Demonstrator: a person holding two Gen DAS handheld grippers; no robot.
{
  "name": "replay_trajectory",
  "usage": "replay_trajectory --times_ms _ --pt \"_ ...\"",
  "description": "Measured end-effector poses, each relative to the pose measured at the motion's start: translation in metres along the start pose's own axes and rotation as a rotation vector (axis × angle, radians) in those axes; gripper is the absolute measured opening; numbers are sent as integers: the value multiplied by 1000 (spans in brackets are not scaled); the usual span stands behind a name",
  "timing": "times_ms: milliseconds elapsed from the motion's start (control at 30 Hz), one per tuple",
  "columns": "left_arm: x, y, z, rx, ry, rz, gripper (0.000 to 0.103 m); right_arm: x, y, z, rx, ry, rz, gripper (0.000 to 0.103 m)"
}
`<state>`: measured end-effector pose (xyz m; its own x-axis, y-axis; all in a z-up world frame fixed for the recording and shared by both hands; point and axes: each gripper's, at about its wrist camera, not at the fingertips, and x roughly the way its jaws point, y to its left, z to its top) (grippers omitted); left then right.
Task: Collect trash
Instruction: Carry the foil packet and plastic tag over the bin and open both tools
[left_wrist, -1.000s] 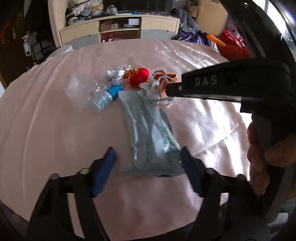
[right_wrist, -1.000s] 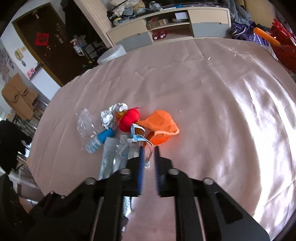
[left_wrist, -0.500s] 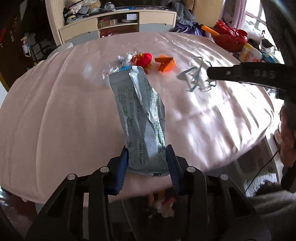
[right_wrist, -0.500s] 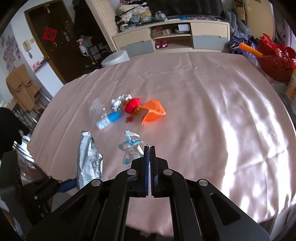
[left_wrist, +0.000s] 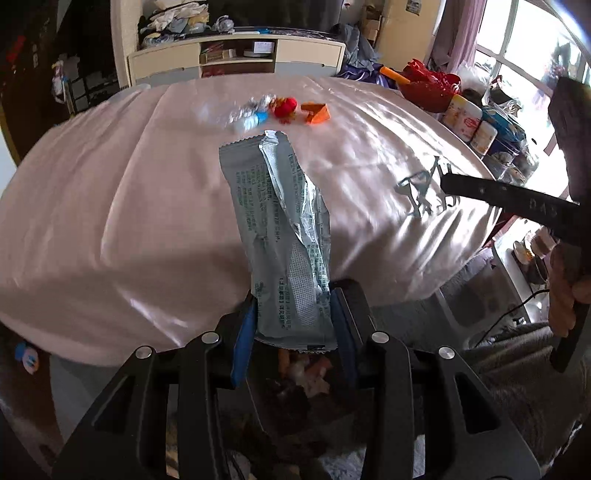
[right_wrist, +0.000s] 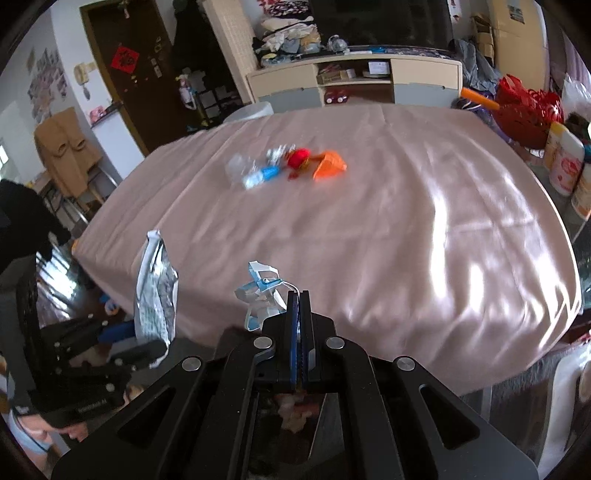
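My left gripper (left_wrist: 293, 295) is shut on a long silver foil wrapper (left_wrist: 280, 229) and holds it upright off the near table edge; the wrapper also shows in the right wrist view (right_wrist: 155, 291). My right gripper (right_wrist: 300, 295) is shut on a crumpled white and blue face mask (right_wrist: 260, 291), lifted near the table's front edge; the mask shows in the left wrist view (left_wrist: 424, 192). Left on the pink tablecloth (right_wrist: 369, 229) are an orange wrapper (right_wrist: 328, 166), a red ball-like item (right_wrist: 298, 158), a small blue-capped bottle (right_wrist: 260, 176), crumpled foil (left_wrist: 255, 107) and clear plastic (right_wrist: 236, 166).
Below both grippers lies a dark bin with scraps in it (left_wrist: 303, 373). Canisters (right_wrist: 563, 166) and a red basket (right_wrist: 528, 114) stand beyond the table's right edge. A cabinet (right_wrist: 354, 81) stands behind the table.
Both grippers have pulled back off the table toward its near edge, carrying the wrapper and the mask. The left gripper closed on the wrapper a second ago.
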<state>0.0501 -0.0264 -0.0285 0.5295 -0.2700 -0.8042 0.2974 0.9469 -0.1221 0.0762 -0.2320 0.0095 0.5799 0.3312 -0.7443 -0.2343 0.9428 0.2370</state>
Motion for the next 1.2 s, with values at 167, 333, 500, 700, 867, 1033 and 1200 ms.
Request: replay_trajectory --times_ms 167,333,500,700,867,1033,1200 --pt "9 3 -29 -39 24 -27 38 9 9 -37 -4 35 3 3" --pt "22 -4 -55 -26 46 -44 38 24 12 -66 30 56 17 3" --pt "26 -3 -78 -66 75 -88 38 46 11 -97 54 108 -19 3" --pt "35 -12 -94 -49 109 -82 39 51 21 -102 13 111 -16 3" --pt "41 -9 -94 -46 113 -31 39 53 17 -103 28 115 -5 3" --pt "42 -8 -92 -44 118 -33 43 56 14 -105 53 122 33 6" --pt "44 -5 -93 -55 127 -39 47 59 9 -106 78 137 42 6"
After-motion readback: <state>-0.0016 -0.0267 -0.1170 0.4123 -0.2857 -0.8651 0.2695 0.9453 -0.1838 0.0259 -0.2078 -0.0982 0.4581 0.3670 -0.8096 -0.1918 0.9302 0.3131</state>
